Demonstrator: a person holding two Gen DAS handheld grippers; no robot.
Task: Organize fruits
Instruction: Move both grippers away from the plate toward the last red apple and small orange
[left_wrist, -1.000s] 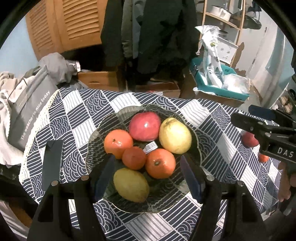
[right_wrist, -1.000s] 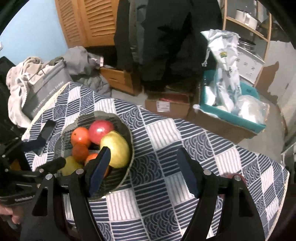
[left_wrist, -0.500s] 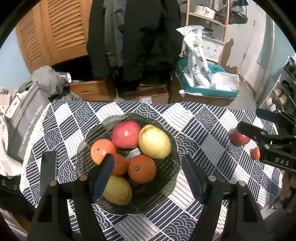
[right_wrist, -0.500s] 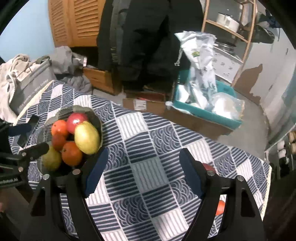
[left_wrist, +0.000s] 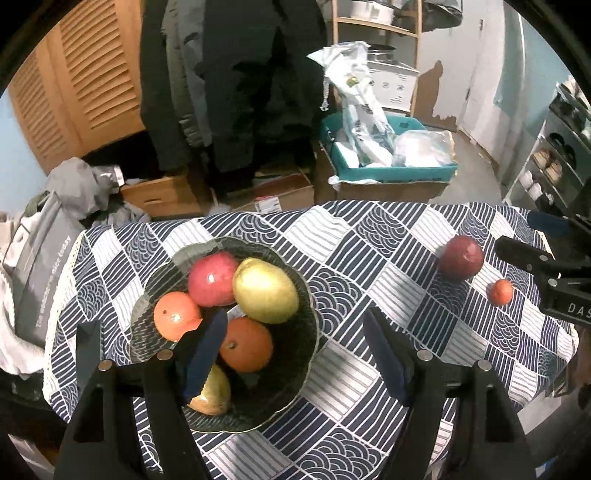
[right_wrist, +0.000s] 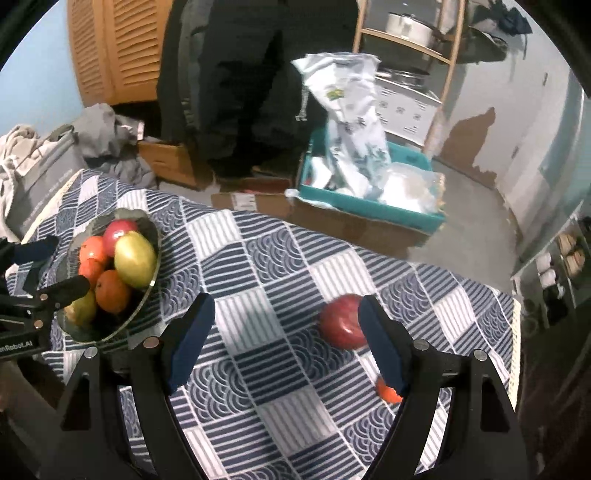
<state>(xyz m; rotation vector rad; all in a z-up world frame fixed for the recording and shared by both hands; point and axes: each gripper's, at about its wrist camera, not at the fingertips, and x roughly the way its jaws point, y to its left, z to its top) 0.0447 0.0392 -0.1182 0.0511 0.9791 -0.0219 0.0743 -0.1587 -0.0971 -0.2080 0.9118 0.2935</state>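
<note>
Bowl at counter left already collects most fruit, left claw released, empty above it; red apple and small orange lie loose rightward, right claw released, presumably lining up on apple.

Six fruits sit in one bowl by the left-hand finger: three oranges, two yellow-green pears and one red apple. Out past the right-hand finger on the bench lie two more: one dark red apple and one small orange.
</note>
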